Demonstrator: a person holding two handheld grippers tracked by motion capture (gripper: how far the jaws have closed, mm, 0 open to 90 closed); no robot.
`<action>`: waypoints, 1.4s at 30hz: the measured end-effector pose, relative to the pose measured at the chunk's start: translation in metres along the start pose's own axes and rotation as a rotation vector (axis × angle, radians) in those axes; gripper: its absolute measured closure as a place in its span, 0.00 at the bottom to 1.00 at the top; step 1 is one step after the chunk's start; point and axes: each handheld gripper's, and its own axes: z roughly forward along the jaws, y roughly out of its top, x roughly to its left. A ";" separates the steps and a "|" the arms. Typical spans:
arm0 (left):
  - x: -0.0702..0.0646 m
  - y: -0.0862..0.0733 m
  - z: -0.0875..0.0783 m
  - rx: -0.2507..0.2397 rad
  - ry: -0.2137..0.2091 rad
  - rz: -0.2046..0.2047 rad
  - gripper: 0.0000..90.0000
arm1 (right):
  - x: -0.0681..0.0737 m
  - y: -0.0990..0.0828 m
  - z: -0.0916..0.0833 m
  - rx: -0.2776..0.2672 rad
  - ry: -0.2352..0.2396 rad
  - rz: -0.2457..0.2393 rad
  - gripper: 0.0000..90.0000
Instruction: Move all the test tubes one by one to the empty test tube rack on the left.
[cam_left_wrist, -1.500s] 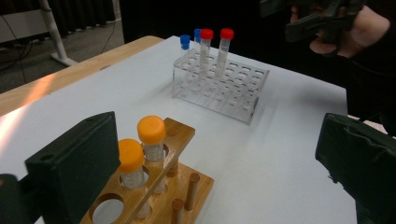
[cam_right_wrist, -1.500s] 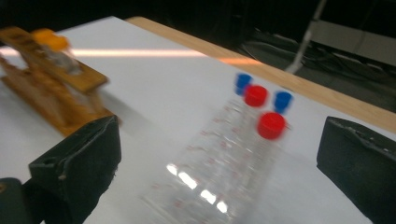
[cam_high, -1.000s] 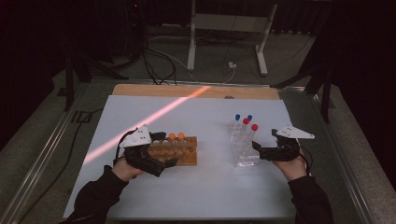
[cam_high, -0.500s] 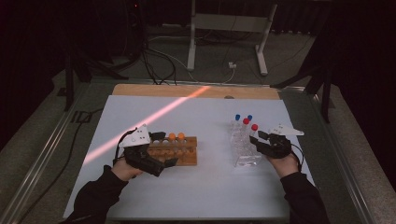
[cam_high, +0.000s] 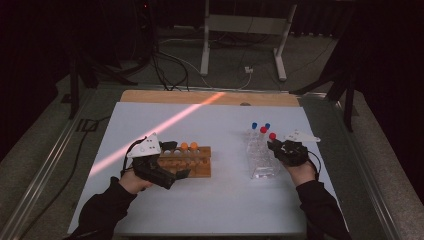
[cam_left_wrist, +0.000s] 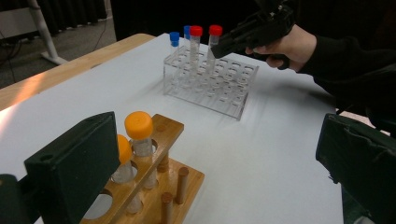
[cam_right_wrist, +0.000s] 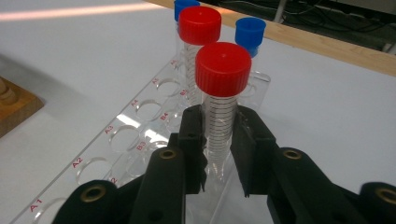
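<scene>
Jaws of the right gripper (cam_right_wrist: 218, 154) had just closed on the light, slippery red-capped tube (cam_right_wrist: 219, 100) below its cap, while the left gripper (cam_left_wrist: 210, 158) stood open.

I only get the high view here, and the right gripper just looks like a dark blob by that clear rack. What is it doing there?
Observer: The right gripper has its jaws closed on the nearer red-capped tube, below the cap, with the tube standing in the clear rack.
Operator: Anything written on the rack?
Observer: Yes, red labels beside the holes, such as A1 to A4.
Operator: And the left gripper?
Observer: The left gripper has its jaws wide apart, holding nothing, beside the wooden rack with its orange-capped tubes.
</scene>
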 end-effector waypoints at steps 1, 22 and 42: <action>0.000 0.000 0.000 0.001 -0.002 -0.001 0.01 | 0.000 0.000 0.000 -0.004 0.001 -0.002 0.82; -0.001 0.002 -0.001 0.002 -0.001 0.006 0.01 | 0.008 0.024 -0.038 -0.115 -0.035 -0.062 0.83; -0.013 0.007 0.003 0.003 -0.010 0.034 0.01 | 0.076 0.034 -0.048 -0.131 0.198 -0.186 0.83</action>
